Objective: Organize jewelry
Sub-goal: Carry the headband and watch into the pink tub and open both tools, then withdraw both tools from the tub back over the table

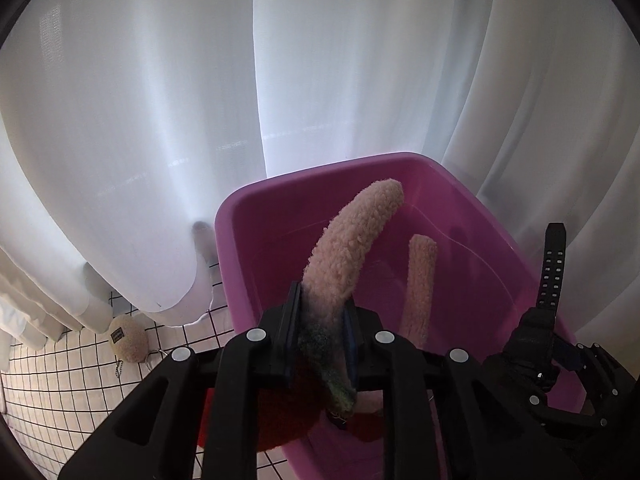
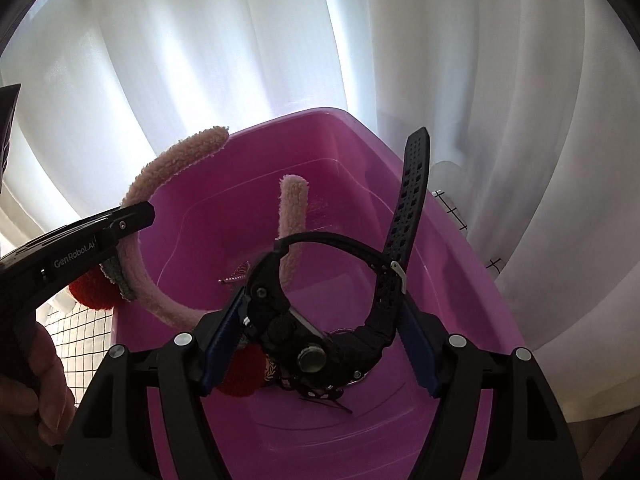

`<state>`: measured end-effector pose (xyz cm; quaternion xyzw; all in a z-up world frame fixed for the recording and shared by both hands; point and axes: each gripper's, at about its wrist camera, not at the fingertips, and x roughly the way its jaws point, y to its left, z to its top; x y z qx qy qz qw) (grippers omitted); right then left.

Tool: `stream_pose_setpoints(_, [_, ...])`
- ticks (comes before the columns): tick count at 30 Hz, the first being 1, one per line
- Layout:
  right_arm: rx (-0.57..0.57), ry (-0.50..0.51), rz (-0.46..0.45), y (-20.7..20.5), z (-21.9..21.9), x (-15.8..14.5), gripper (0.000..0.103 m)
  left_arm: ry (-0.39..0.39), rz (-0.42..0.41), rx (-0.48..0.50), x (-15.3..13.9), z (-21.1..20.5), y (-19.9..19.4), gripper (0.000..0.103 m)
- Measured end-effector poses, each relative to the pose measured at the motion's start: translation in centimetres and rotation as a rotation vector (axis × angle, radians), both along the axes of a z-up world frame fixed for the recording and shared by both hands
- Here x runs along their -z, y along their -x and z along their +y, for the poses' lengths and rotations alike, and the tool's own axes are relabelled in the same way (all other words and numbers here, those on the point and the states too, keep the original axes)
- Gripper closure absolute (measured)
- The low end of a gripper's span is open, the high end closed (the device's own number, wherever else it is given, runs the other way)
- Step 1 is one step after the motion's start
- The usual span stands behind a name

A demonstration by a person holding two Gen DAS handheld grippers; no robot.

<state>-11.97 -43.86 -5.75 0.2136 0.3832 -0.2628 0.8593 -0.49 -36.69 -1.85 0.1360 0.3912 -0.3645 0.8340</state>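
our left gripper [image 1: 320,332] has its fingers pinched on the fuzzy pink headband [image 1: 352,240], gripping near its green-and-red trim, and we hold it over the purple bin [image 1: 256,240] with both ends arching above the bin's inside. our right gripper [image 2: 320,344] has its fingers clamped on the black watch [image 2: 316,336], case between the blue pads, strap looping up and its free end pointing skyward above the bin. a red pompom [image 2: 240,376] and small trinkets lie at the bin's bottom. white curtains [image 1: 160,120] hang behind; a beige plush keychain [image 1: 128,338] lies on the grid-patterned cloth [image 1: 60,384].
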Motion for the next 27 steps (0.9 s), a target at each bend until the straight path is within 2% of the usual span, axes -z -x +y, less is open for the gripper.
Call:
stream_pose_setpoints(2, [0.013,-0.007,-0.01,0.0,-0.6,-0.1,0.033,-0.014,-0.001,-0.005,0.2,-0.1,-0.1,0.074])
stream_pose_setpoints(3, [0.014,-0.002,-0.009,0.1,-0.7,-0.4,0.033,-0.026,-0.012,-0.014,0.2,-0.2,0.0,0.053])
stream_pose_setpoints(4, [0.009,-0.002,-0.004,0.0,-0.7,-0.7,0.033,-0.032,-0.027,-0.025,0.1,-0.2,0.0,0.022])
stream_pose_setpoints(5, [0.009,-0.001,-0.009,0.0,-0.8,-0.9,0.033,-0.023,-0.048,-0.032,-0.2,0.0,0.1,0.012])
stream_pose_setpoints(7, [0.015,-0.002,-0.021,0.2,-1.0,-1.1,0.033,-0.01,-0.083,-0.03,-0.7,0.2,0.4,0.009])
stream_pose_setpoints(10, [0.022,-0.005,-0.033,1.7,-1.9,-2.2,0.033,-0.039,-0.093,-0.022,-0.8,0.0,0.3,0.006])
stream_pose_setpoints(16, [0.035,-0.001,-0.063,2.7,-1.7,-2.8,0.033,-0.026,-0.047,-0.043,-1.0,1.0,-0.2,0.006])
stream_pose_setpoints(27, [0.003,0.011,-0.1,3.0,1.5,-4.1,0.033,0.004,-0.013,-0.083,-1.7,5.1,-0.5,0.006])
